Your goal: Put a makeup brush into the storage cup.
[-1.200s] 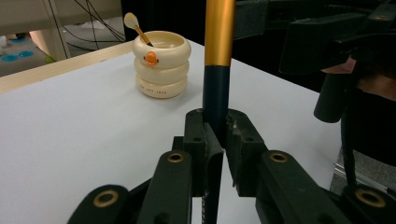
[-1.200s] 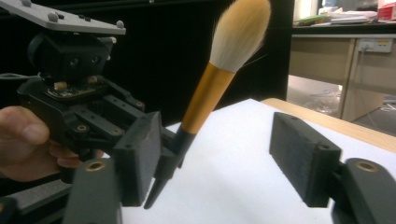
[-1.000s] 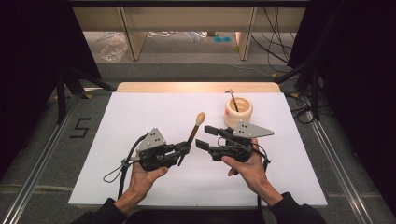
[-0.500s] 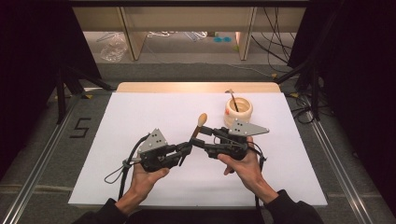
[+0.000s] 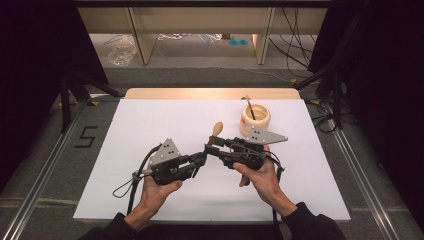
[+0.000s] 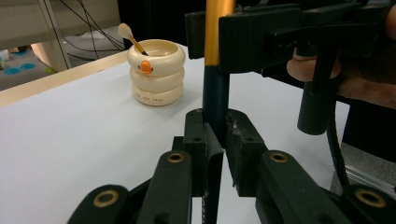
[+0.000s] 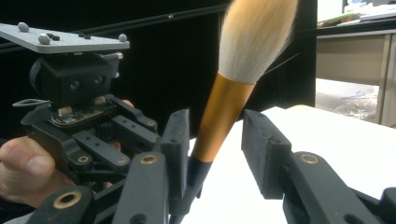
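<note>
1. Left of centre on the white table (image 5: pixel 125 130), the left gripper (image 5: pixel 200 161) is clenched on the dark lower handle of a makeup brush (image 5: pixel 216 131), holding it upright with the bristles up, seemingly so that the upper shaft stays free for the other hand.

2. Seen along the left gripper (image 6: pixel 223 140), the black handle of the makeup brush (image 6: pixel 215 56) sits pinched between the two pads, its gold ferrule rising above them.

3. At the middle of the table, the right gripper (image 5: pixel 214 145) comes in from about 3 o'clock and straddles the brush just above the left grip. Its jaws have just been closing with the brush between them.

4. Along the right gripper (image 7: pixel 212 154), the ferrule (image 7: pixel 219 116) leans against the left pad (image 7: pixel 180 140), while a clear gap remains before the right pad (image 7: pixel 261 154); it does not look clamped yet, though contact low down is hard to judge.

5. At about 1 o'clock from the grippers stands a cream ringed holder (image 5: pixel 255 116) with another small brush (image 6: pixel 130 39) in it, probably where this one is headed.

6. Compared with a second ago, the right gripper's jaws stand narrower around the brush; both hands and the holder sit where they were.
</note>
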Tool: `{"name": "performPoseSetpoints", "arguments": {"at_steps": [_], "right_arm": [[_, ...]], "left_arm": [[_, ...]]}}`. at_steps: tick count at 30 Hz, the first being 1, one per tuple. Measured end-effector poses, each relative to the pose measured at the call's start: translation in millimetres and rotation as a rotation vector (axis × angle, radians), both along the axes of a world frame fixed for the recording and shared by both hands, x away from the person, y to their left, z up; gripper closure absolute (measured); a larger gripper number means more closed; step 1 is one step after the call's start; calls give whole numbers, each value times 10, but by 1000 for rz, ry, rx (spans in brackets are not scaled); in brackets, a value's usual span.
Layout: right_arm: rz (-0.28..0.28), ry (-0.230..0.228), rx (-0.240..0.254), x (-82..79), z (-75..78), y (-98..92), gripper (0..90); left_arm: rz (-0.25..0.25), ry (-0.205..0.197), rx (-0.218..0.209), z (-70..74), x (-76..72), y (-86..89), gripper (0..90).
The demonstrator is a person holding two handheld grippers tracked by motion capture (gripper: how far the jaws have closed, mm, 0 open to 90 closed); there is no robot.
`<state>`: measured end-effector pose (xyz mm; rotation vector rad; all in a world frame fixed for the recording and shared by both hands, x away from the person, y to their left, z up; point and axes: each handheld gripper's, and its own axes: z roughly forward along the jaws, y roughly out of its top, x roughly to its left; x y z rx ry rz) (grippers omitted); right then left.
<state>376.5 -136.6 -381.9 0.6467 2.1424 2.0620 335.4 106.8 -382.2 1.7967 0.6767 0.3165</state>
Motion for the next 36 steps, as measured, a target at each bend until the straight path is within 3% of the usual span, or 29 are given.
{"name": "performPoseSetpoints", "arguments": {"at_steps": [15,23,31,34,36], "right_arm": [[35,13,48,15,-5,19,765],[49,14,22,-10,15,19,779],[42,15,31,-12,18,25,780],[45,14,16,-12,22,13,780],[37,9,32,-3,20,12,780]], "left_arm": [[7,-6,6,6,-11,-5,788],[3,-17,9,9,-16,-16,788],[-12,-17,19,16,-3,-20,783],[-9,-15,26,20,-14,-28,701],[-7,-31,51,25,-14,-37,642]]}}
